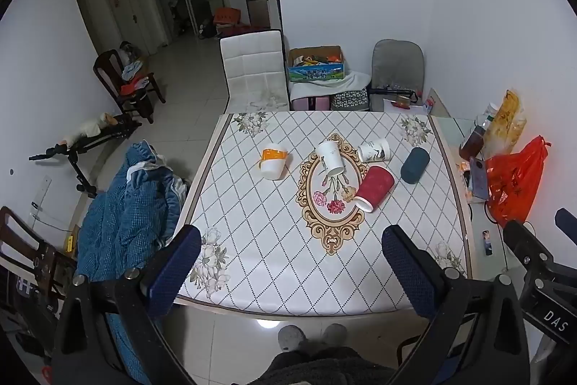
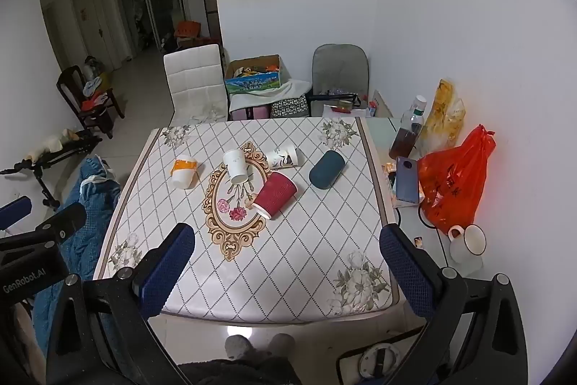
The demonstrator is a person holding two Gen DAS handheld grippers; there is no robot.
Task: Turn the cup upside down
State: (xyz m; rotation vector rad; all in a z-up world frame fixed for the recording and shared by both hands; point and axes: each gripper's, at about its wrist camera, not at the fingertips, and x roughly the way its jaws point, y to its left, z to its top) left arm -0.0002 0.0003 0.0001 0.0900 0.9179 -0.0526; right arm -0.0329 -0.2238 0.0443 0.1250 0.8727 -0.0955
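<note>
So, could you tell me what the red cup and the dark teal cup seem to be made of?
The red cup looks like matte paper: its wall is ribbed, with a thin white rim. The dark teal cup looks smooth and matte, perhaps plastic or silicone; the view leaves that open.

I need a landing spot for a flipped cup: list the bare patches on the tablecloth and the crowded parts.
Free: the near half of the tablecloth, between the corner flower prints and below the red cup. Also the far strip behind the cups.
Crowded: the middle row, from the orange-banded mug past the white cup to the dark blue cup.
</note>
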